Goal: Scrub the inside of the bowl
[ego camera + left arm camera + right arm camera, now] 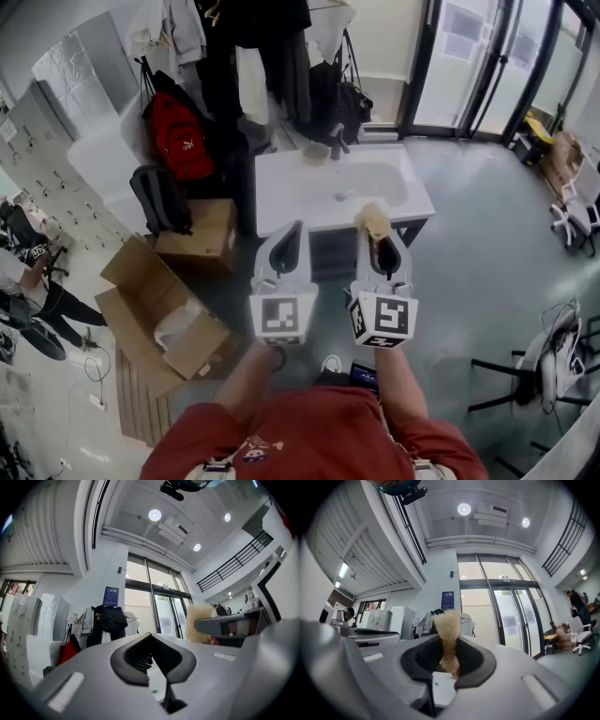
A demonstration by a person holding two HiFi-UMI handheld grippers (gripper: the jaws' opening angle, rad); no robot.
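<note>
My left gripper [287, 246] has its fingers pressed together on nothing. My right gripper [384, 251] pinches a tan scrubber [373, 221]. The bowl [315, 152] sits at the far edge of the white tabletop [281, 202], beside the faucet [337, 141] and well apart from both grippers. Cardboard boxes [159, 319] lie on the floor to my left.

bright, even daylight pours through the tall black-framed glass doors [506, 616], washed white. round white ceiling lamps [464, 509] flare slightly. both gripper views curve hard into black corners. the grey plastic left gripper [151, 656] and right gripper [447, 653] sit blurred up close. shadows on the glossy grey floor [487, 253] are faint.
</note>
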